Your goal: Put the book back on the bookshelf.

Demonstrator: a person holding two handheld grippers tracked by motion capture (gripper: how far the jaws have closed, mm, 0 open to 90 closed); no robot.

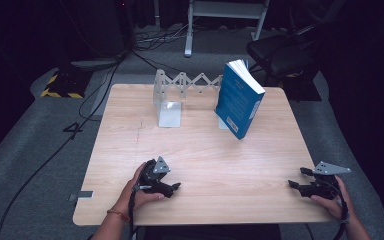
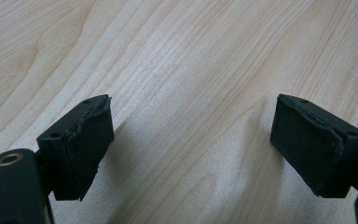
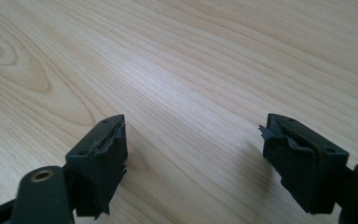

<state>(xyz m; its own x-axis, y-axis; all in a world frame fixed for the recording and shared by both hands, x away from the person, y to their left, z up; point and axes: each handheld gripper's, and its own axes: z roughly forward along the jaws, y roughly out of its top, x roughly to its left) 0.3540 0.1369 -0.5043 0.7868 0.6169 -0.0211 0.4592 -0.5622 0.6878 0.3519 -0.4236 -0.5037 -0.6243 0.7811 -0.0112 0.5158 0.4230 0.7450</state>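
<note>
Hands rest low at the tabletop's (image 1: pixel 200 150) near edge: left tool (image 1: pixel 176 187) at 7 o'clock, right tool (image 1: pixel 294 185) at 5, both with jaws spread, gripping nothing. Blue book (image 1: pixel 237 100) stands at 1 o'clock, leaning right against the white rack (image 1: pixel 180 90), long axis near upright.
</note>
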